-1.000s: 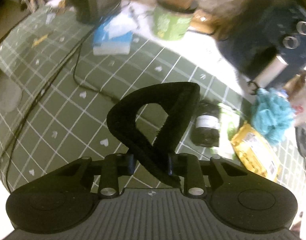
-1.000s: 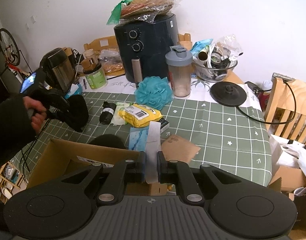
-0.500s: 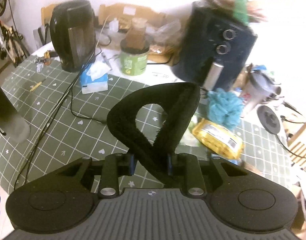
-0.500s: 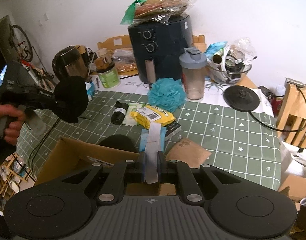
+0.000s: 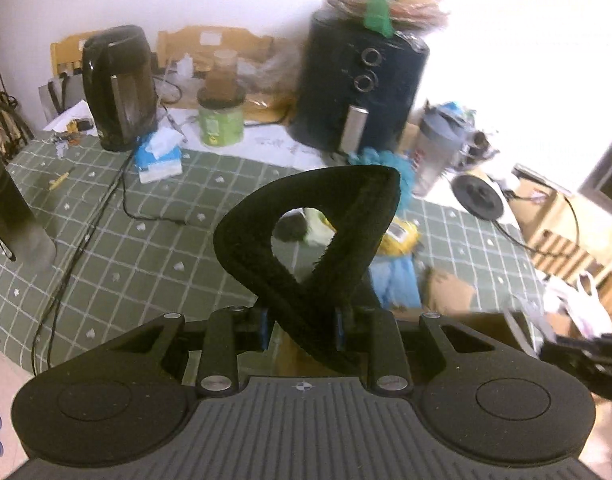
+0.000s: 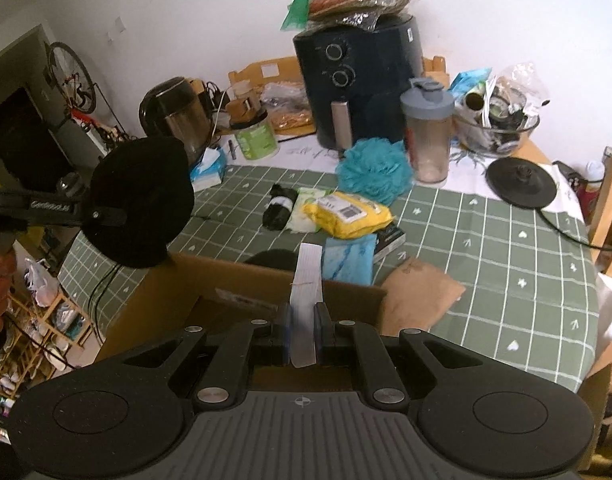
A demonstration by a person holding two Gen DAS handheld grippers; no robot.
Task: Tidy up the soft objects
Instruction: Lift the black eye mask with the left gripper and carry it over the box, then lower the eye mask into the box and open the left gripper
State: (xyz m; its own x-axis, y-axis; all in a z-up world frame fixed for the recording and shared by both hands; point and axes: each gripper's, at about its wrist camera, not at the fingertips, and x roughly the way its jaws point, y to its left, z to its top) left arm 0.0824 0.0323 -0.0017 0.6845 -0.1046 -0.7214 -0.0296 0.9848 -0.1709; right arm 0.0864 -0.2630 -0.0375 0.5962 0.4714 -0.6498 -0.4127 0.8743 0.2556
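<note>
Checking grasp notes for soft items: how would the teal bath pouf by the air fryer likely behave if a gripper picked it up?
The bath pouf looks like gathered mesh ruffles, so it would probably squash between the fingers and feel very light for its bulk. Its rounded shape might let it roll if nudged, though the ruffles probably grip the tablecloth.

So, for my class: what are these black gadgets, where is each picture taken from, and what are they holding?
No robot here: a person holds a two-finger tool in each hand, with a camera on each looking along its fingers. One picture looks along the left gripper, shut on a black fuzzy fabric loop. The other looks along the right gripper, shut on a white flat strip above an open brown cardboard box. On the green checked tablecloth lie a teal mesh bath pouf, a yellow plastic packet and a dark blue air fryer.
</note>
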